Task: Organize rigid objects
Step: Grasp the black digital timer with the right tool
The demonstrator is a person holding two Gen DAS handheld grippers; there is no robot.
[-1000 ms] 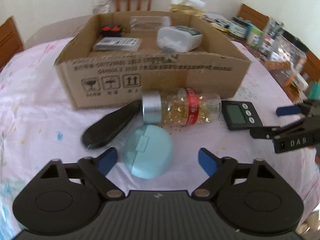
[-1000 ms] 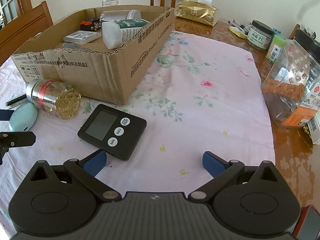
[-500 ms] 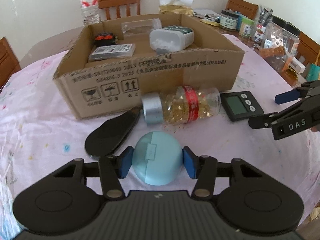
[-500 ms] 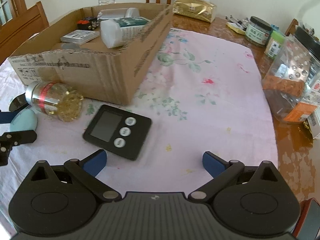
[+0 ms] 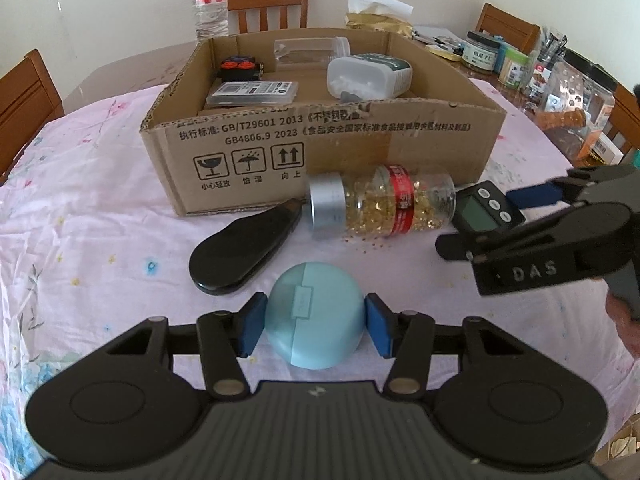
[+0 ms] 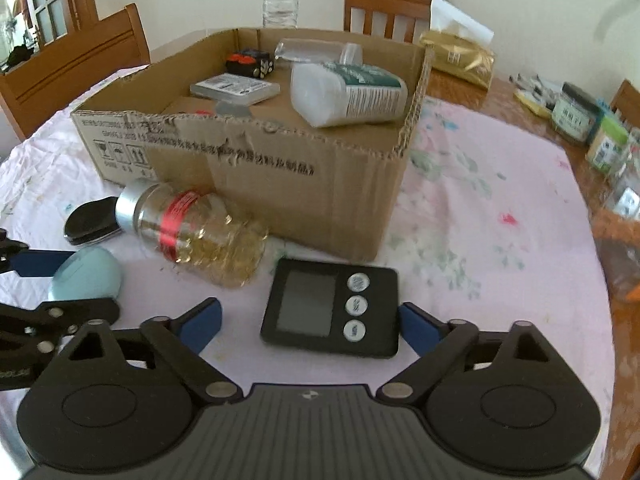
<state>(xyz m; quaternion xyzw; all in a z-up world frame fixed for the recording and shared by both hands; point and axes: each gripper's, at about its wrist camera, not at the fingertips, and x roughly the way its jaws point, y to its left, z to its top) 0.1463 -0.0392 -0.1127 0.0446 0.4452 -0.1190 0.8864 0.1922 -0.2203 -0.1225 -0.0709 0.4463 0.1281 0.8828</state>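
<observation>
My left gripper [image 5: 314,322] is shut on a round pale blue case [image 5: 315,314], its blue pads against both sides, low over the tablecloth. My right gripper [image 6: 310,320] is open around a black digital timer [image 6: 332,306] lying flat; the right pad is close to its edge, the left pad stands apart. A clear bottle of golden capsules [image 5: 380,206] with a silver cap lies on its side against the cardboard box [image 5: 360,140]. A black oval case [image 5: 240,252] lies left of the bottle. The box holds several items.
The box [image 6: 280,168] holds a white bottle [image 6: 348,94], a flat grey pack [image 6: 234,88] and a clear jar [image 6: 316,50]. Jars and packets [image 5: 560,88] crowd the table's right edge. A water bottle [image 5: 210,4] and chairs stand behind.
My left gripper closed on the pale blue case and has risen with it. My right gripper moved forward and left until its open fingers straddle the timer.
</observation>
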